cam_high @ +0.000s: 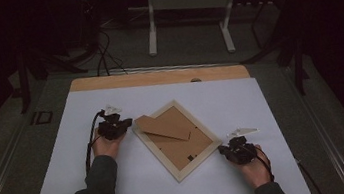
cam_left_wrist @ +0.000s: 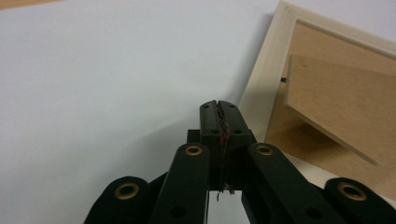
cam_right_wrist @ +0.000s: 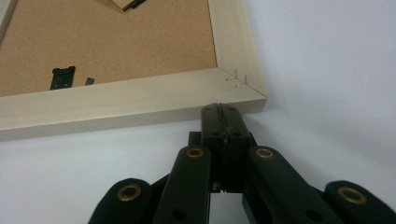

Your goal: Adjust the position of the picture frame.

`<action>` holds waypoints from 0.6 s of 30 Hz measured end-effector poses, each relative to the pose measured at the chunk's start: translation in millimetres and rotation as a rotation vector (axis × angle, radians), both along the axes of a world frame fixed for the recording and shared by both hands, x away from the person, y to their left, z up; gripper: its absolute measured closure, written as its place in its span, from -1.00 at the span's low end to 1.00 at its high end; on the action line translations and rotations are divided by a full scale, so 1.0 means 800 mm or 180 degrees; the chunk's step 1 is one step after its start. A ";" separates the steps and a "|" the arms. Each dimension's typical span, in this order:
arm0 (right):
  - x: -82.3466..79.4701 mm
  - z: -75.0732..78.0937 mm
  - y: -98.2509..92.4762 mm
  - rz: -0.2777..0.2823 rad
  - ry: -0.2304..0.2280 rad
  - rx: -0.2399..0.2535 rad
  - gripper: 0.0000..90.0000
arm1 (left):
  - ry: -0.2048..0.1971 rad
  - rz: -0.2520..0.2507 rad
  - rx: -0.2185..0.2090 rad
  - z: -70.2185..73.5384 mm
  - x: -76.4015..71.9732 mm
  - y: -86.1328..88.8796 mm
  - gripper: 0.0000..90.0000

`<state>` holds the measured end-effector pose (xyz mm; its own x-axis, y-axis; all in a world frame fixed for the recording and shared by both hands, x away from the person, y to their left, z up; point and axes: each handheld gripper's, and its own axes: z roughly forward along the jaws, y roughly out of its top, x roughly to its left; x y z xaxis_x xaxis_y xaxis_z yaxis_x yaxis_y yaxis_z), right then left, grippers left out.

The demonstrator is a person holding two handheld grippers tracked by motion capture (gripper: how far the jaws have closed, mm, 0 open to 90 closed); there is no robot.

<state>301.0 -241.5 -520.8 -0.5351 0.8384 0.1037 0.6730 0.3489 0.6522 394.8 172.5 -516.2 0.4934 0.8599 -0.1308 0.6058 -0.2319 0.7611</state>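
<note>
**Frame face-down, both grippers closed at its corners**

Lay face-down and askew on the white sheet point(cam_high: 241, 103), near the middle of it: a pale wooden frame point(cam_high: 156, 152), brown backing board point(cam_high: 187, 148) up. Rested across the far-left part of that board, one end raised off it: a loose brown stand point(cam_high: 163, 125), casting a shadow in the left gripper view. Sat on the backing toward the near corner: a small black clip point(cam_right_wrist: 62, 77), with a second dark tab just beside it. Showed at the frame's right corner, in the right gripper view: a metal staple point(cam_right_wrist: 239, 79) across the mitre joint.

Held just left of the frame's far-left edge: the left gripper point(cam_high: 124, 125), jaws pressed together with nothing between them, tips close beside the wooden rim point(cam_left_wrist: 261, 79) but not seen touching it. Held at the frame's right corner: the right gripper point(cam_high: 223, 148), jaws likewise together and empty, tips right at the outer edge of the rim; contact could not be told. Gripped from behind by a hand point(cam_high: 108, 147) on the left and a hand point(cam_high: 255, 169) on the right, dark sleeves coming in from the near edge.

Covered by the sheet except for a far strip: a wooden table point(cam_high: 157, 76). Stood beyond on the dark floor: a white stand point(cam_high: 187, 4) and some cables point(cam_high: 104, 55).
</note>
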 end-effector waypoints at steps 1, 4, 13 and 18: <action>0.000 0.000 0.000 -0.0005 0.0011 0.0001 1.00 | 0.0026 -0.0008 -0.0007 -0.002 0.002 -0.001 1.00; -0.001 -0.003 0.001 0.0003 0.0034 -0.0002 1.00 | 0.0092 -0.0009 0.0033 -0.007 0.007 -0.004 1.00; -0.002 -0.005 0.005 0.0025 0.0058 -0.0011 1.00 | 0.0185 0.0013 0.0131 -0.015 0.014 -0.006 1.00; -0.002 -0.005 0.006 0.0027 0.0065 0.0001 1.00 | 0.0190 -0.0011 0.0169 -0.014 0.012 -0.009 1.00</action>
